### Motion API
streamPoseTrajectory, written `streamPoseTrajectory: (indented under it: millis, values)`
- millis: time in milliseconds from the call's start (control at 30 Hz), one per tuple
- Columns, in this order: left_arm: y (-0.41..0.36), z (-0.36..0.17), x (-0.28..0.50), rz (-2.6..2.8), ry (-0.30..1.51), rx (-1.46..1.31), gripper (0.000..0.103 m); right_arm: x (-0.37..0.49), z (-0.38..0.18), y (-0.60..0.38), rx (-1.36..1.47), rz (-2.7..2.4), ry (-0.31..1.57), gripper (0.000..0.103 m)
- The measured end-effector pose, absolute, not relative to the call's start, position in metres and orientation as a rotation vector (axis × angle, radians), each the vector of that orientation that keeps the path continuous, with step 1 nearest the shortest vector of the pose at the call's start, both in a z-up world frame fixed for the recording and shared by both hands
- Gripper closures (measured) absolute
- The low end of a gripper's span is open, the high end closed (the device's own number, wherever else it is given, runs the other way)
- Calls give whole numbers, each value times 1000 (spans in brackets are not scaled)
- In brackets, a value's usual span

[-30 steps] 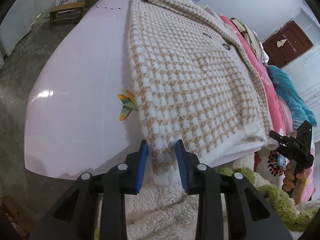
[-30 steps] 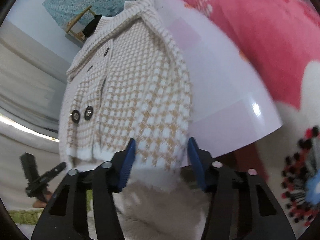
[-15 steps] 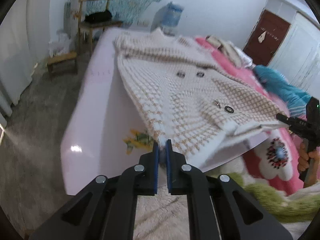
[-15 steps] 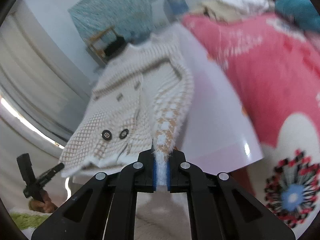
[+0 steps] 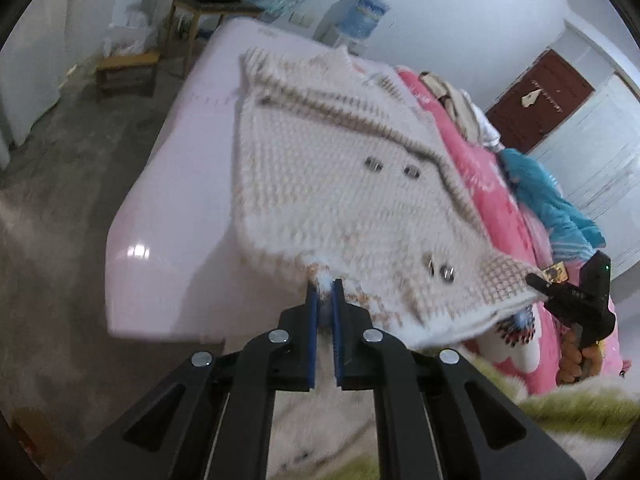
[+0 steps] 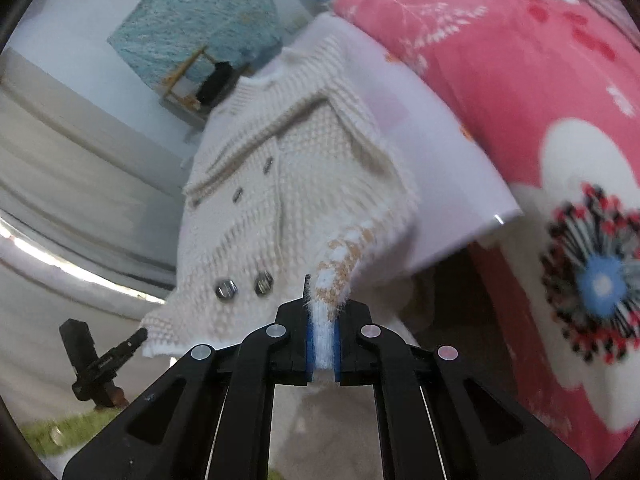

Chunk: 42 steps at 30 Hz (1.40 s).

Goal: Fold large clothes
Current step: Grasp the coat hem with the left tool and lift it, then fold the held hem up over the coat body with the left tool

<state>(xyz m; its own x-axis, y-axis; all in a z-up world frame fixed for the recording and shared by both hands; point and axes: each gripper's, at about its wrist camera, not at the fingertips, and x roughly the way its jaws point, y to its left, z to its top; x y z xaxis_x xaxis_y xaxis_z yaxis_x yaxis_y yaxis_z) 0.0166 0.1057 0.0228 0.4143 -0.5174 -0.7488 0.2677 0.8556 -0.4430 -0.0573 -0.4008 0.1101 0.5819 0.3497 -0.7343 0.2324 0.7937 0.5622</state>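
Note:
A cream and tan checked knit cardigan (image 5: 328, 184) with dark buttons lies on a pale pink table (image 5: 168, 184). Its near hem is lifted off the table. My left gripper (image 5: 325, 292) is shut on the hem's left corner, white fluff showing between the blue pads. My right gripper (image 6: 323, 312) is shut on the hem's right corner, a white band of knit pinched between its pads. The cardigan (image 6: 280, 184) slopes up from the table (image 6: 440, 160) toward me. Each view shows the other gripper, held in a hand, at the far corner (image 5: 576, 300) (image 6: 100, 364).
A pink flowered quilt (image 6: 540, 100) covers the bed to the right of the table, with a teal cloth (image 5: 548, 200) and piled clothes on it. A wooden stool (image 5: 128, 72) and chair (image 5: 208, 8) stand beyond the table's left. Concrete floor (image 5: 60, 220) lies left. A fluffy cream and green fabric (image 5: 560, 408) is below me.
Both grippers went from open around the hem to shut on it, then rose, lifting the cardigan's near edge off the table. More of the room now shows.

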Motion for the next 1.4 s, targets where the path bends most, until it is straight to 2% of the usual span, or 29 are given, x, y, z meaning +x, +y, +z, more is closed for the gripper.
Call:
streamPoseTrajectory:
  millis: [200, 433, 533, 567, 600, 633, 700, 733, 767, 800, 1000, 1100, 1167, 1267, 1400]
  values:
    - [103, 36, 84, -476, 962, -302, 97, 27, 137, -408, 628, 95, 840, 97]
    - [97, 16, 173, -445, 965, -339, 93, 123, 103, -421, 626, 91, 877, 93]
    - [95, -11, 208, -434, 1028, -379, 91, 149, 70, -430, 672, 82, 925, 82]
    - [97, -21, 219, -428, 1056, -408, 90, 157, 58, -433, 684, 78, 952, 73]
    - [99, -25, 221, -427, 1064, -425, 85, 160, 52, -434, 690, 70, 971, 69]
    - [103, -29, 225, -400, 1067, -441, 75, 161, 45, -436, 693, 53, 990, 69]
    - [110, -27, 227, -358, 1039, -436, 64, 155, 46, -437, 697, 66, 977, 65]
    - [116, -22, 225, -360, 1015, -445, 64, 149, 51, -437, 684, 64, 960, 61]
    - [120, -17, 223, -358, 998, -454, 64, 141, 61, -435, 643, 47, 935, 53]
    - [122, -13, 221, -361, 985, -453, 64, 132, 73, -430, 581, 33, 909, 51]
    - [64, 16, 177, -635, 929, -243, 65, 105, 101, -358, 307, 214, 890, 52]
    - [13, 4, 155, -757, 975, -99, 65, 98, 81, -295, 81, 324, 975, 60]
    - [-9, -17, 153, -725, 1036, -19, 65, 100, 61, -278, 0, 308, 1027, 62]
    - [-10, -50, 160, -632, 1106, 6, 65, 102, 43, -282, 39, 291, 1071, 61]
    - [-4, -31, 155, -641, 1053, 5, 68, 98, 67, -281, 19, 262, 1057, 65]
